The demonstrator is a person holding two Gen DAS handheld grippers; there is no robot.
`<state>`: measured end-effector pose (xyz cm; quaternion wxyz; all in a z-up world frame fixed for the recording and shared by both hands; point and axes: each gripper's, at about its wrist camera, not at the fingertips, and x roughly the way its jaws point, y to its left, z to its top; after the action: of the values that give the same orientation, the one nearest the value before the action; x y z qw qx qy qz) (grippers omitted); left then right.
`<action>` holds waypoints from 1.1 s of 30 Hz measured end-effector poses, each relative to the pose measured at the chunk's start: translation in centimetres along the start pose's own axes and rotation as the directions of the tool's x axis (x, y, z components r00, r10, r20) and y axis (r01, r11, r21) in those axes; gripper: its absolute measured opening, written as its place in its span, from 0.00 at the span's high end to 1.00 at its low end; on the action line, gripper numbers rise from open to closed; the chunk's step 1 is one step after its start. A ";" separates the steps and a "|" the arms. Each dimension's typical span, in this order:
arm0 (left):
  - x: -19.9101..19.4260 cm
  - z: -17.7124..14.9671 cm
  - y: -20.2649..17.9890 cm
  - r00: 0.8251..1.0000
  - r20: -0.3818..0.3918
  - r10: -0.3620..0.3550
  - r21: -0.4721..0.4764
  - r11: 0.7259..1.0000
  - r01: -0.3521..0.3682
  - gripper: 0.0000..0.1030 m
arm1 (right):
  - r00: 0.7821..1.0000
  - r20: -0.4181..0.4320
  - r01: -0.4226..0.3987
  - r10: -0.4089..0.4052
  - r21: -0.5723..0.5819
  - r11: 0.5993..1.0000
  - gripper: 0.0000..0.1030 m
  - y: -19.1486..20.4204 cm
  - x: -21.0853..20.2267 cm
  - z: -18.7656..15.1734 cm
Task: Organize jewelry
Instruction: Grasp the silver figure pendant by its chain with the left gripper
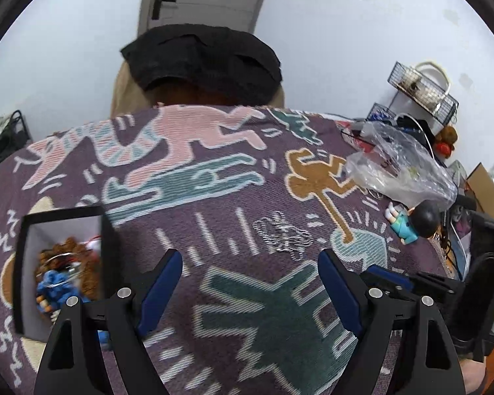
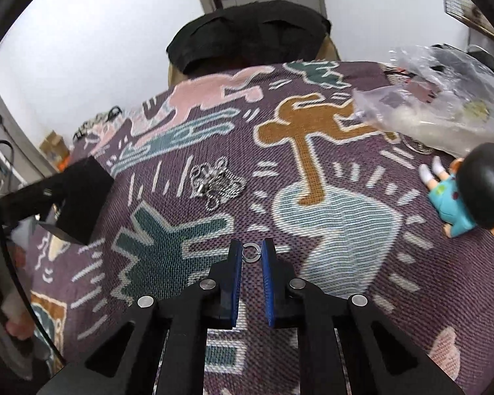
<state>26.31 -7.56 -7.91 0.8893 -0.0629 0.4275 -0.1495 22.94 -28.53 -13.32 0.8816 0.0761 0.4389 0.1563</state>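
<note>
Surface (image 2: pixel 313 296) is covered in a purple woven cloth with cartoon figures. Sitting on it: a tangle of silver jewelry (image 2: pixel 215 181) mid-cloth, a black box (image 1: pixel 62 273) on the left, a toy figure (image 2: pixel 461 191) and crinkly plastic bag (image 2: pixel 444 108) far right.

No legible text or labels anywhere

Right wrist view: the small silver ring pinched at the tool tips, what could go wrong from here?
The ring sits only at the very tips of the right tool, so it may slip onto the patterned cloth and be hard to spot. The box looks already full, so the ring could bounce out.
</note>
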 end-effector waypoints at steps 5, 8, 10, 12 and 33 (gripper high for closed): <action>2.7 0.7 -1.6 0.999 -0.047 -0.006 0.028 1.000 0.007 0.20 | 0.999 0.053 -0.016 0.012 0.088 0.996 0.87 -2.5 -1.7 0.0; 4.5 0.9 -2.4 0.997 -0.080 -0.008 0.045 0.999 0.011 0.20 | 0.998 0.070 -0.009 0.001 0.118 0.993 0.87 -3.4 -2.3 -0.3; 5.7 1.0 -2.9 0.995 -0.100 0.001 0.060 0.998 0.006 0.20 | 0.997 0.079 -0.005 -0.006 0.133 0.991 0.87 -3.9 -2.5 -0.5; 6.8 0.9 -3.3 0.992 -0.123 0.015 0.073 0.997 -0.006 0.20 | 0.996 0.089 -0.005 -0.008 0.148 0.989 0.87 -4.4 -2.7 -0.7; 10.5 1.4 -4.6 0.982 -0.151 0.109 0.138 0.986 -0.088 0.80 | 0.993 0.115 -0.055 0.032 0.200 0.978 0.87 -6.4 -3.3 -2.1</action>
<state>32.64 -15.27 -13.74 0.8612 0.0289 0.4886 -0.1374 20.77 -35.71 -13.82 0.8887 0.1839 0.4008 0.1255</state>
